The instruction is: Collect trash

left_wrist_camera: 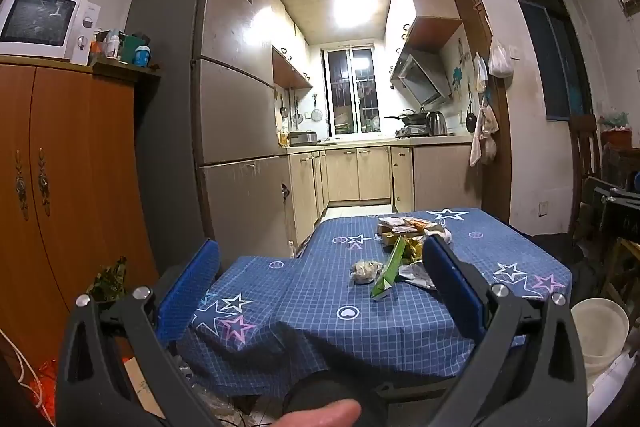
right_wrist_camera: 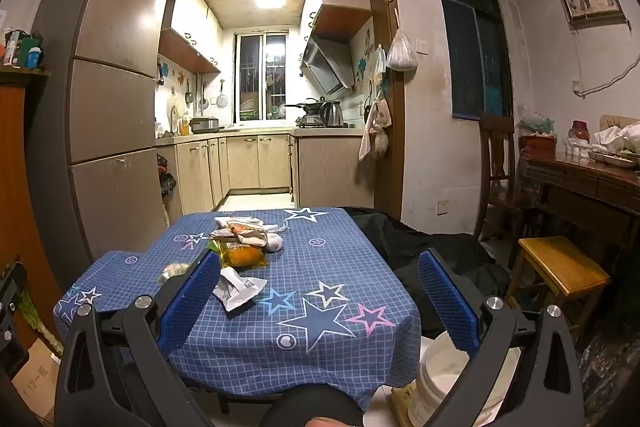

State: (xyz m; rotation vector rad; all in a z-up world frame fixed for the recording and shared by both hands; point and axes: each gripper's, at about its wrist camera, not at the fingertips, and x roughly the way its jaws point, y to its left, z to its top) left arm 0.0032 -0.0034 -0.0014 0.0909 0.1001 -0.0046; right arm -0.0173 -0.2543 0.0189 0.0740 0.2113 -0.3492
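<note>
Meanwhile, left gripper hovers near table edge, blue fingers spread wide, holding nothing. Right gripper likewise spread, empty. Trash pile on blue star tablecloth, far-centre; green wrapper and crumpled white wrapper nearer. White bucket on floor, right of table.

A cardboard box on the floor at lower left bears handwritten "1.12" and a character I cannot make out. Print on the wrappers is too small to read.
</note>
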